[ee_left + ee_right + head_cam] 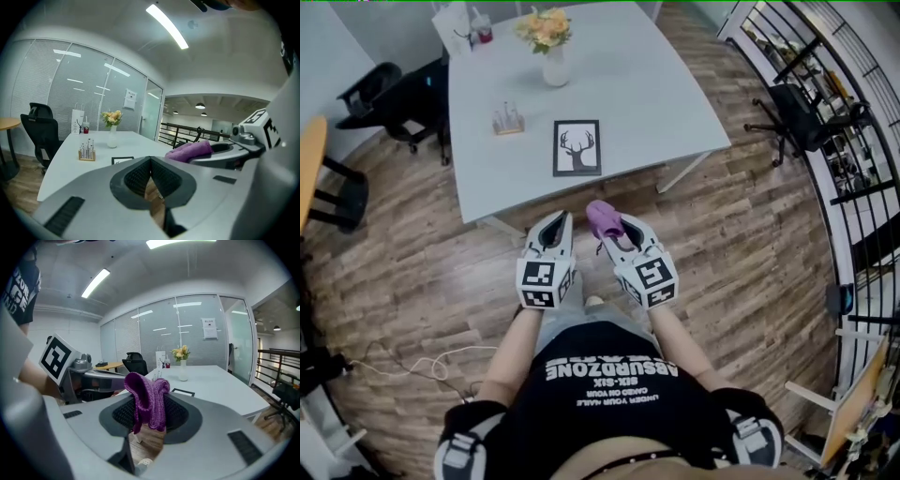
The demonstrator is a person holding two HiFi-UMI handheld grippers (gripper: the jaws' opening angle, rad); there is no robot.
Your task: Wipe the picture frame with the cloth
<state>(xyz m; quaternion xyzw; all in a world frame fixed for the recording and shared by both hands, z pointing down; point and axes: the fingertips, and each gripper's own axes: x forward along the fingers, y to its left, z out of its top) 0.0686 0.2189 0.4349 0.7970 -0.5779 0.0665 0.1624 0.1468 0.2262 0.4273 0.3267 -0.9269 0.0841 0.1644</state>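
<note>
Right gripper is clamping the purple cloth, left gripper idling closed, empty; lay cloth flat on the deer picture frame by the table's near edge.

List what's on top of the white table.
On it: picture frame lying flat near the front edge, small wooden stand, vase of flowers, white bag and cup at the far corner. Anything behind the bag is covered.

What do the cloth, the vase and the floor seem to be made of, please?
The cloth: soft purple knit or microfibre, matt; ribbed texture, limp folds.
The vase: probably glazed ceramic; smooth, opaque white.
The floor: wood or wood-look laminate; staggered grained planks.
</note>
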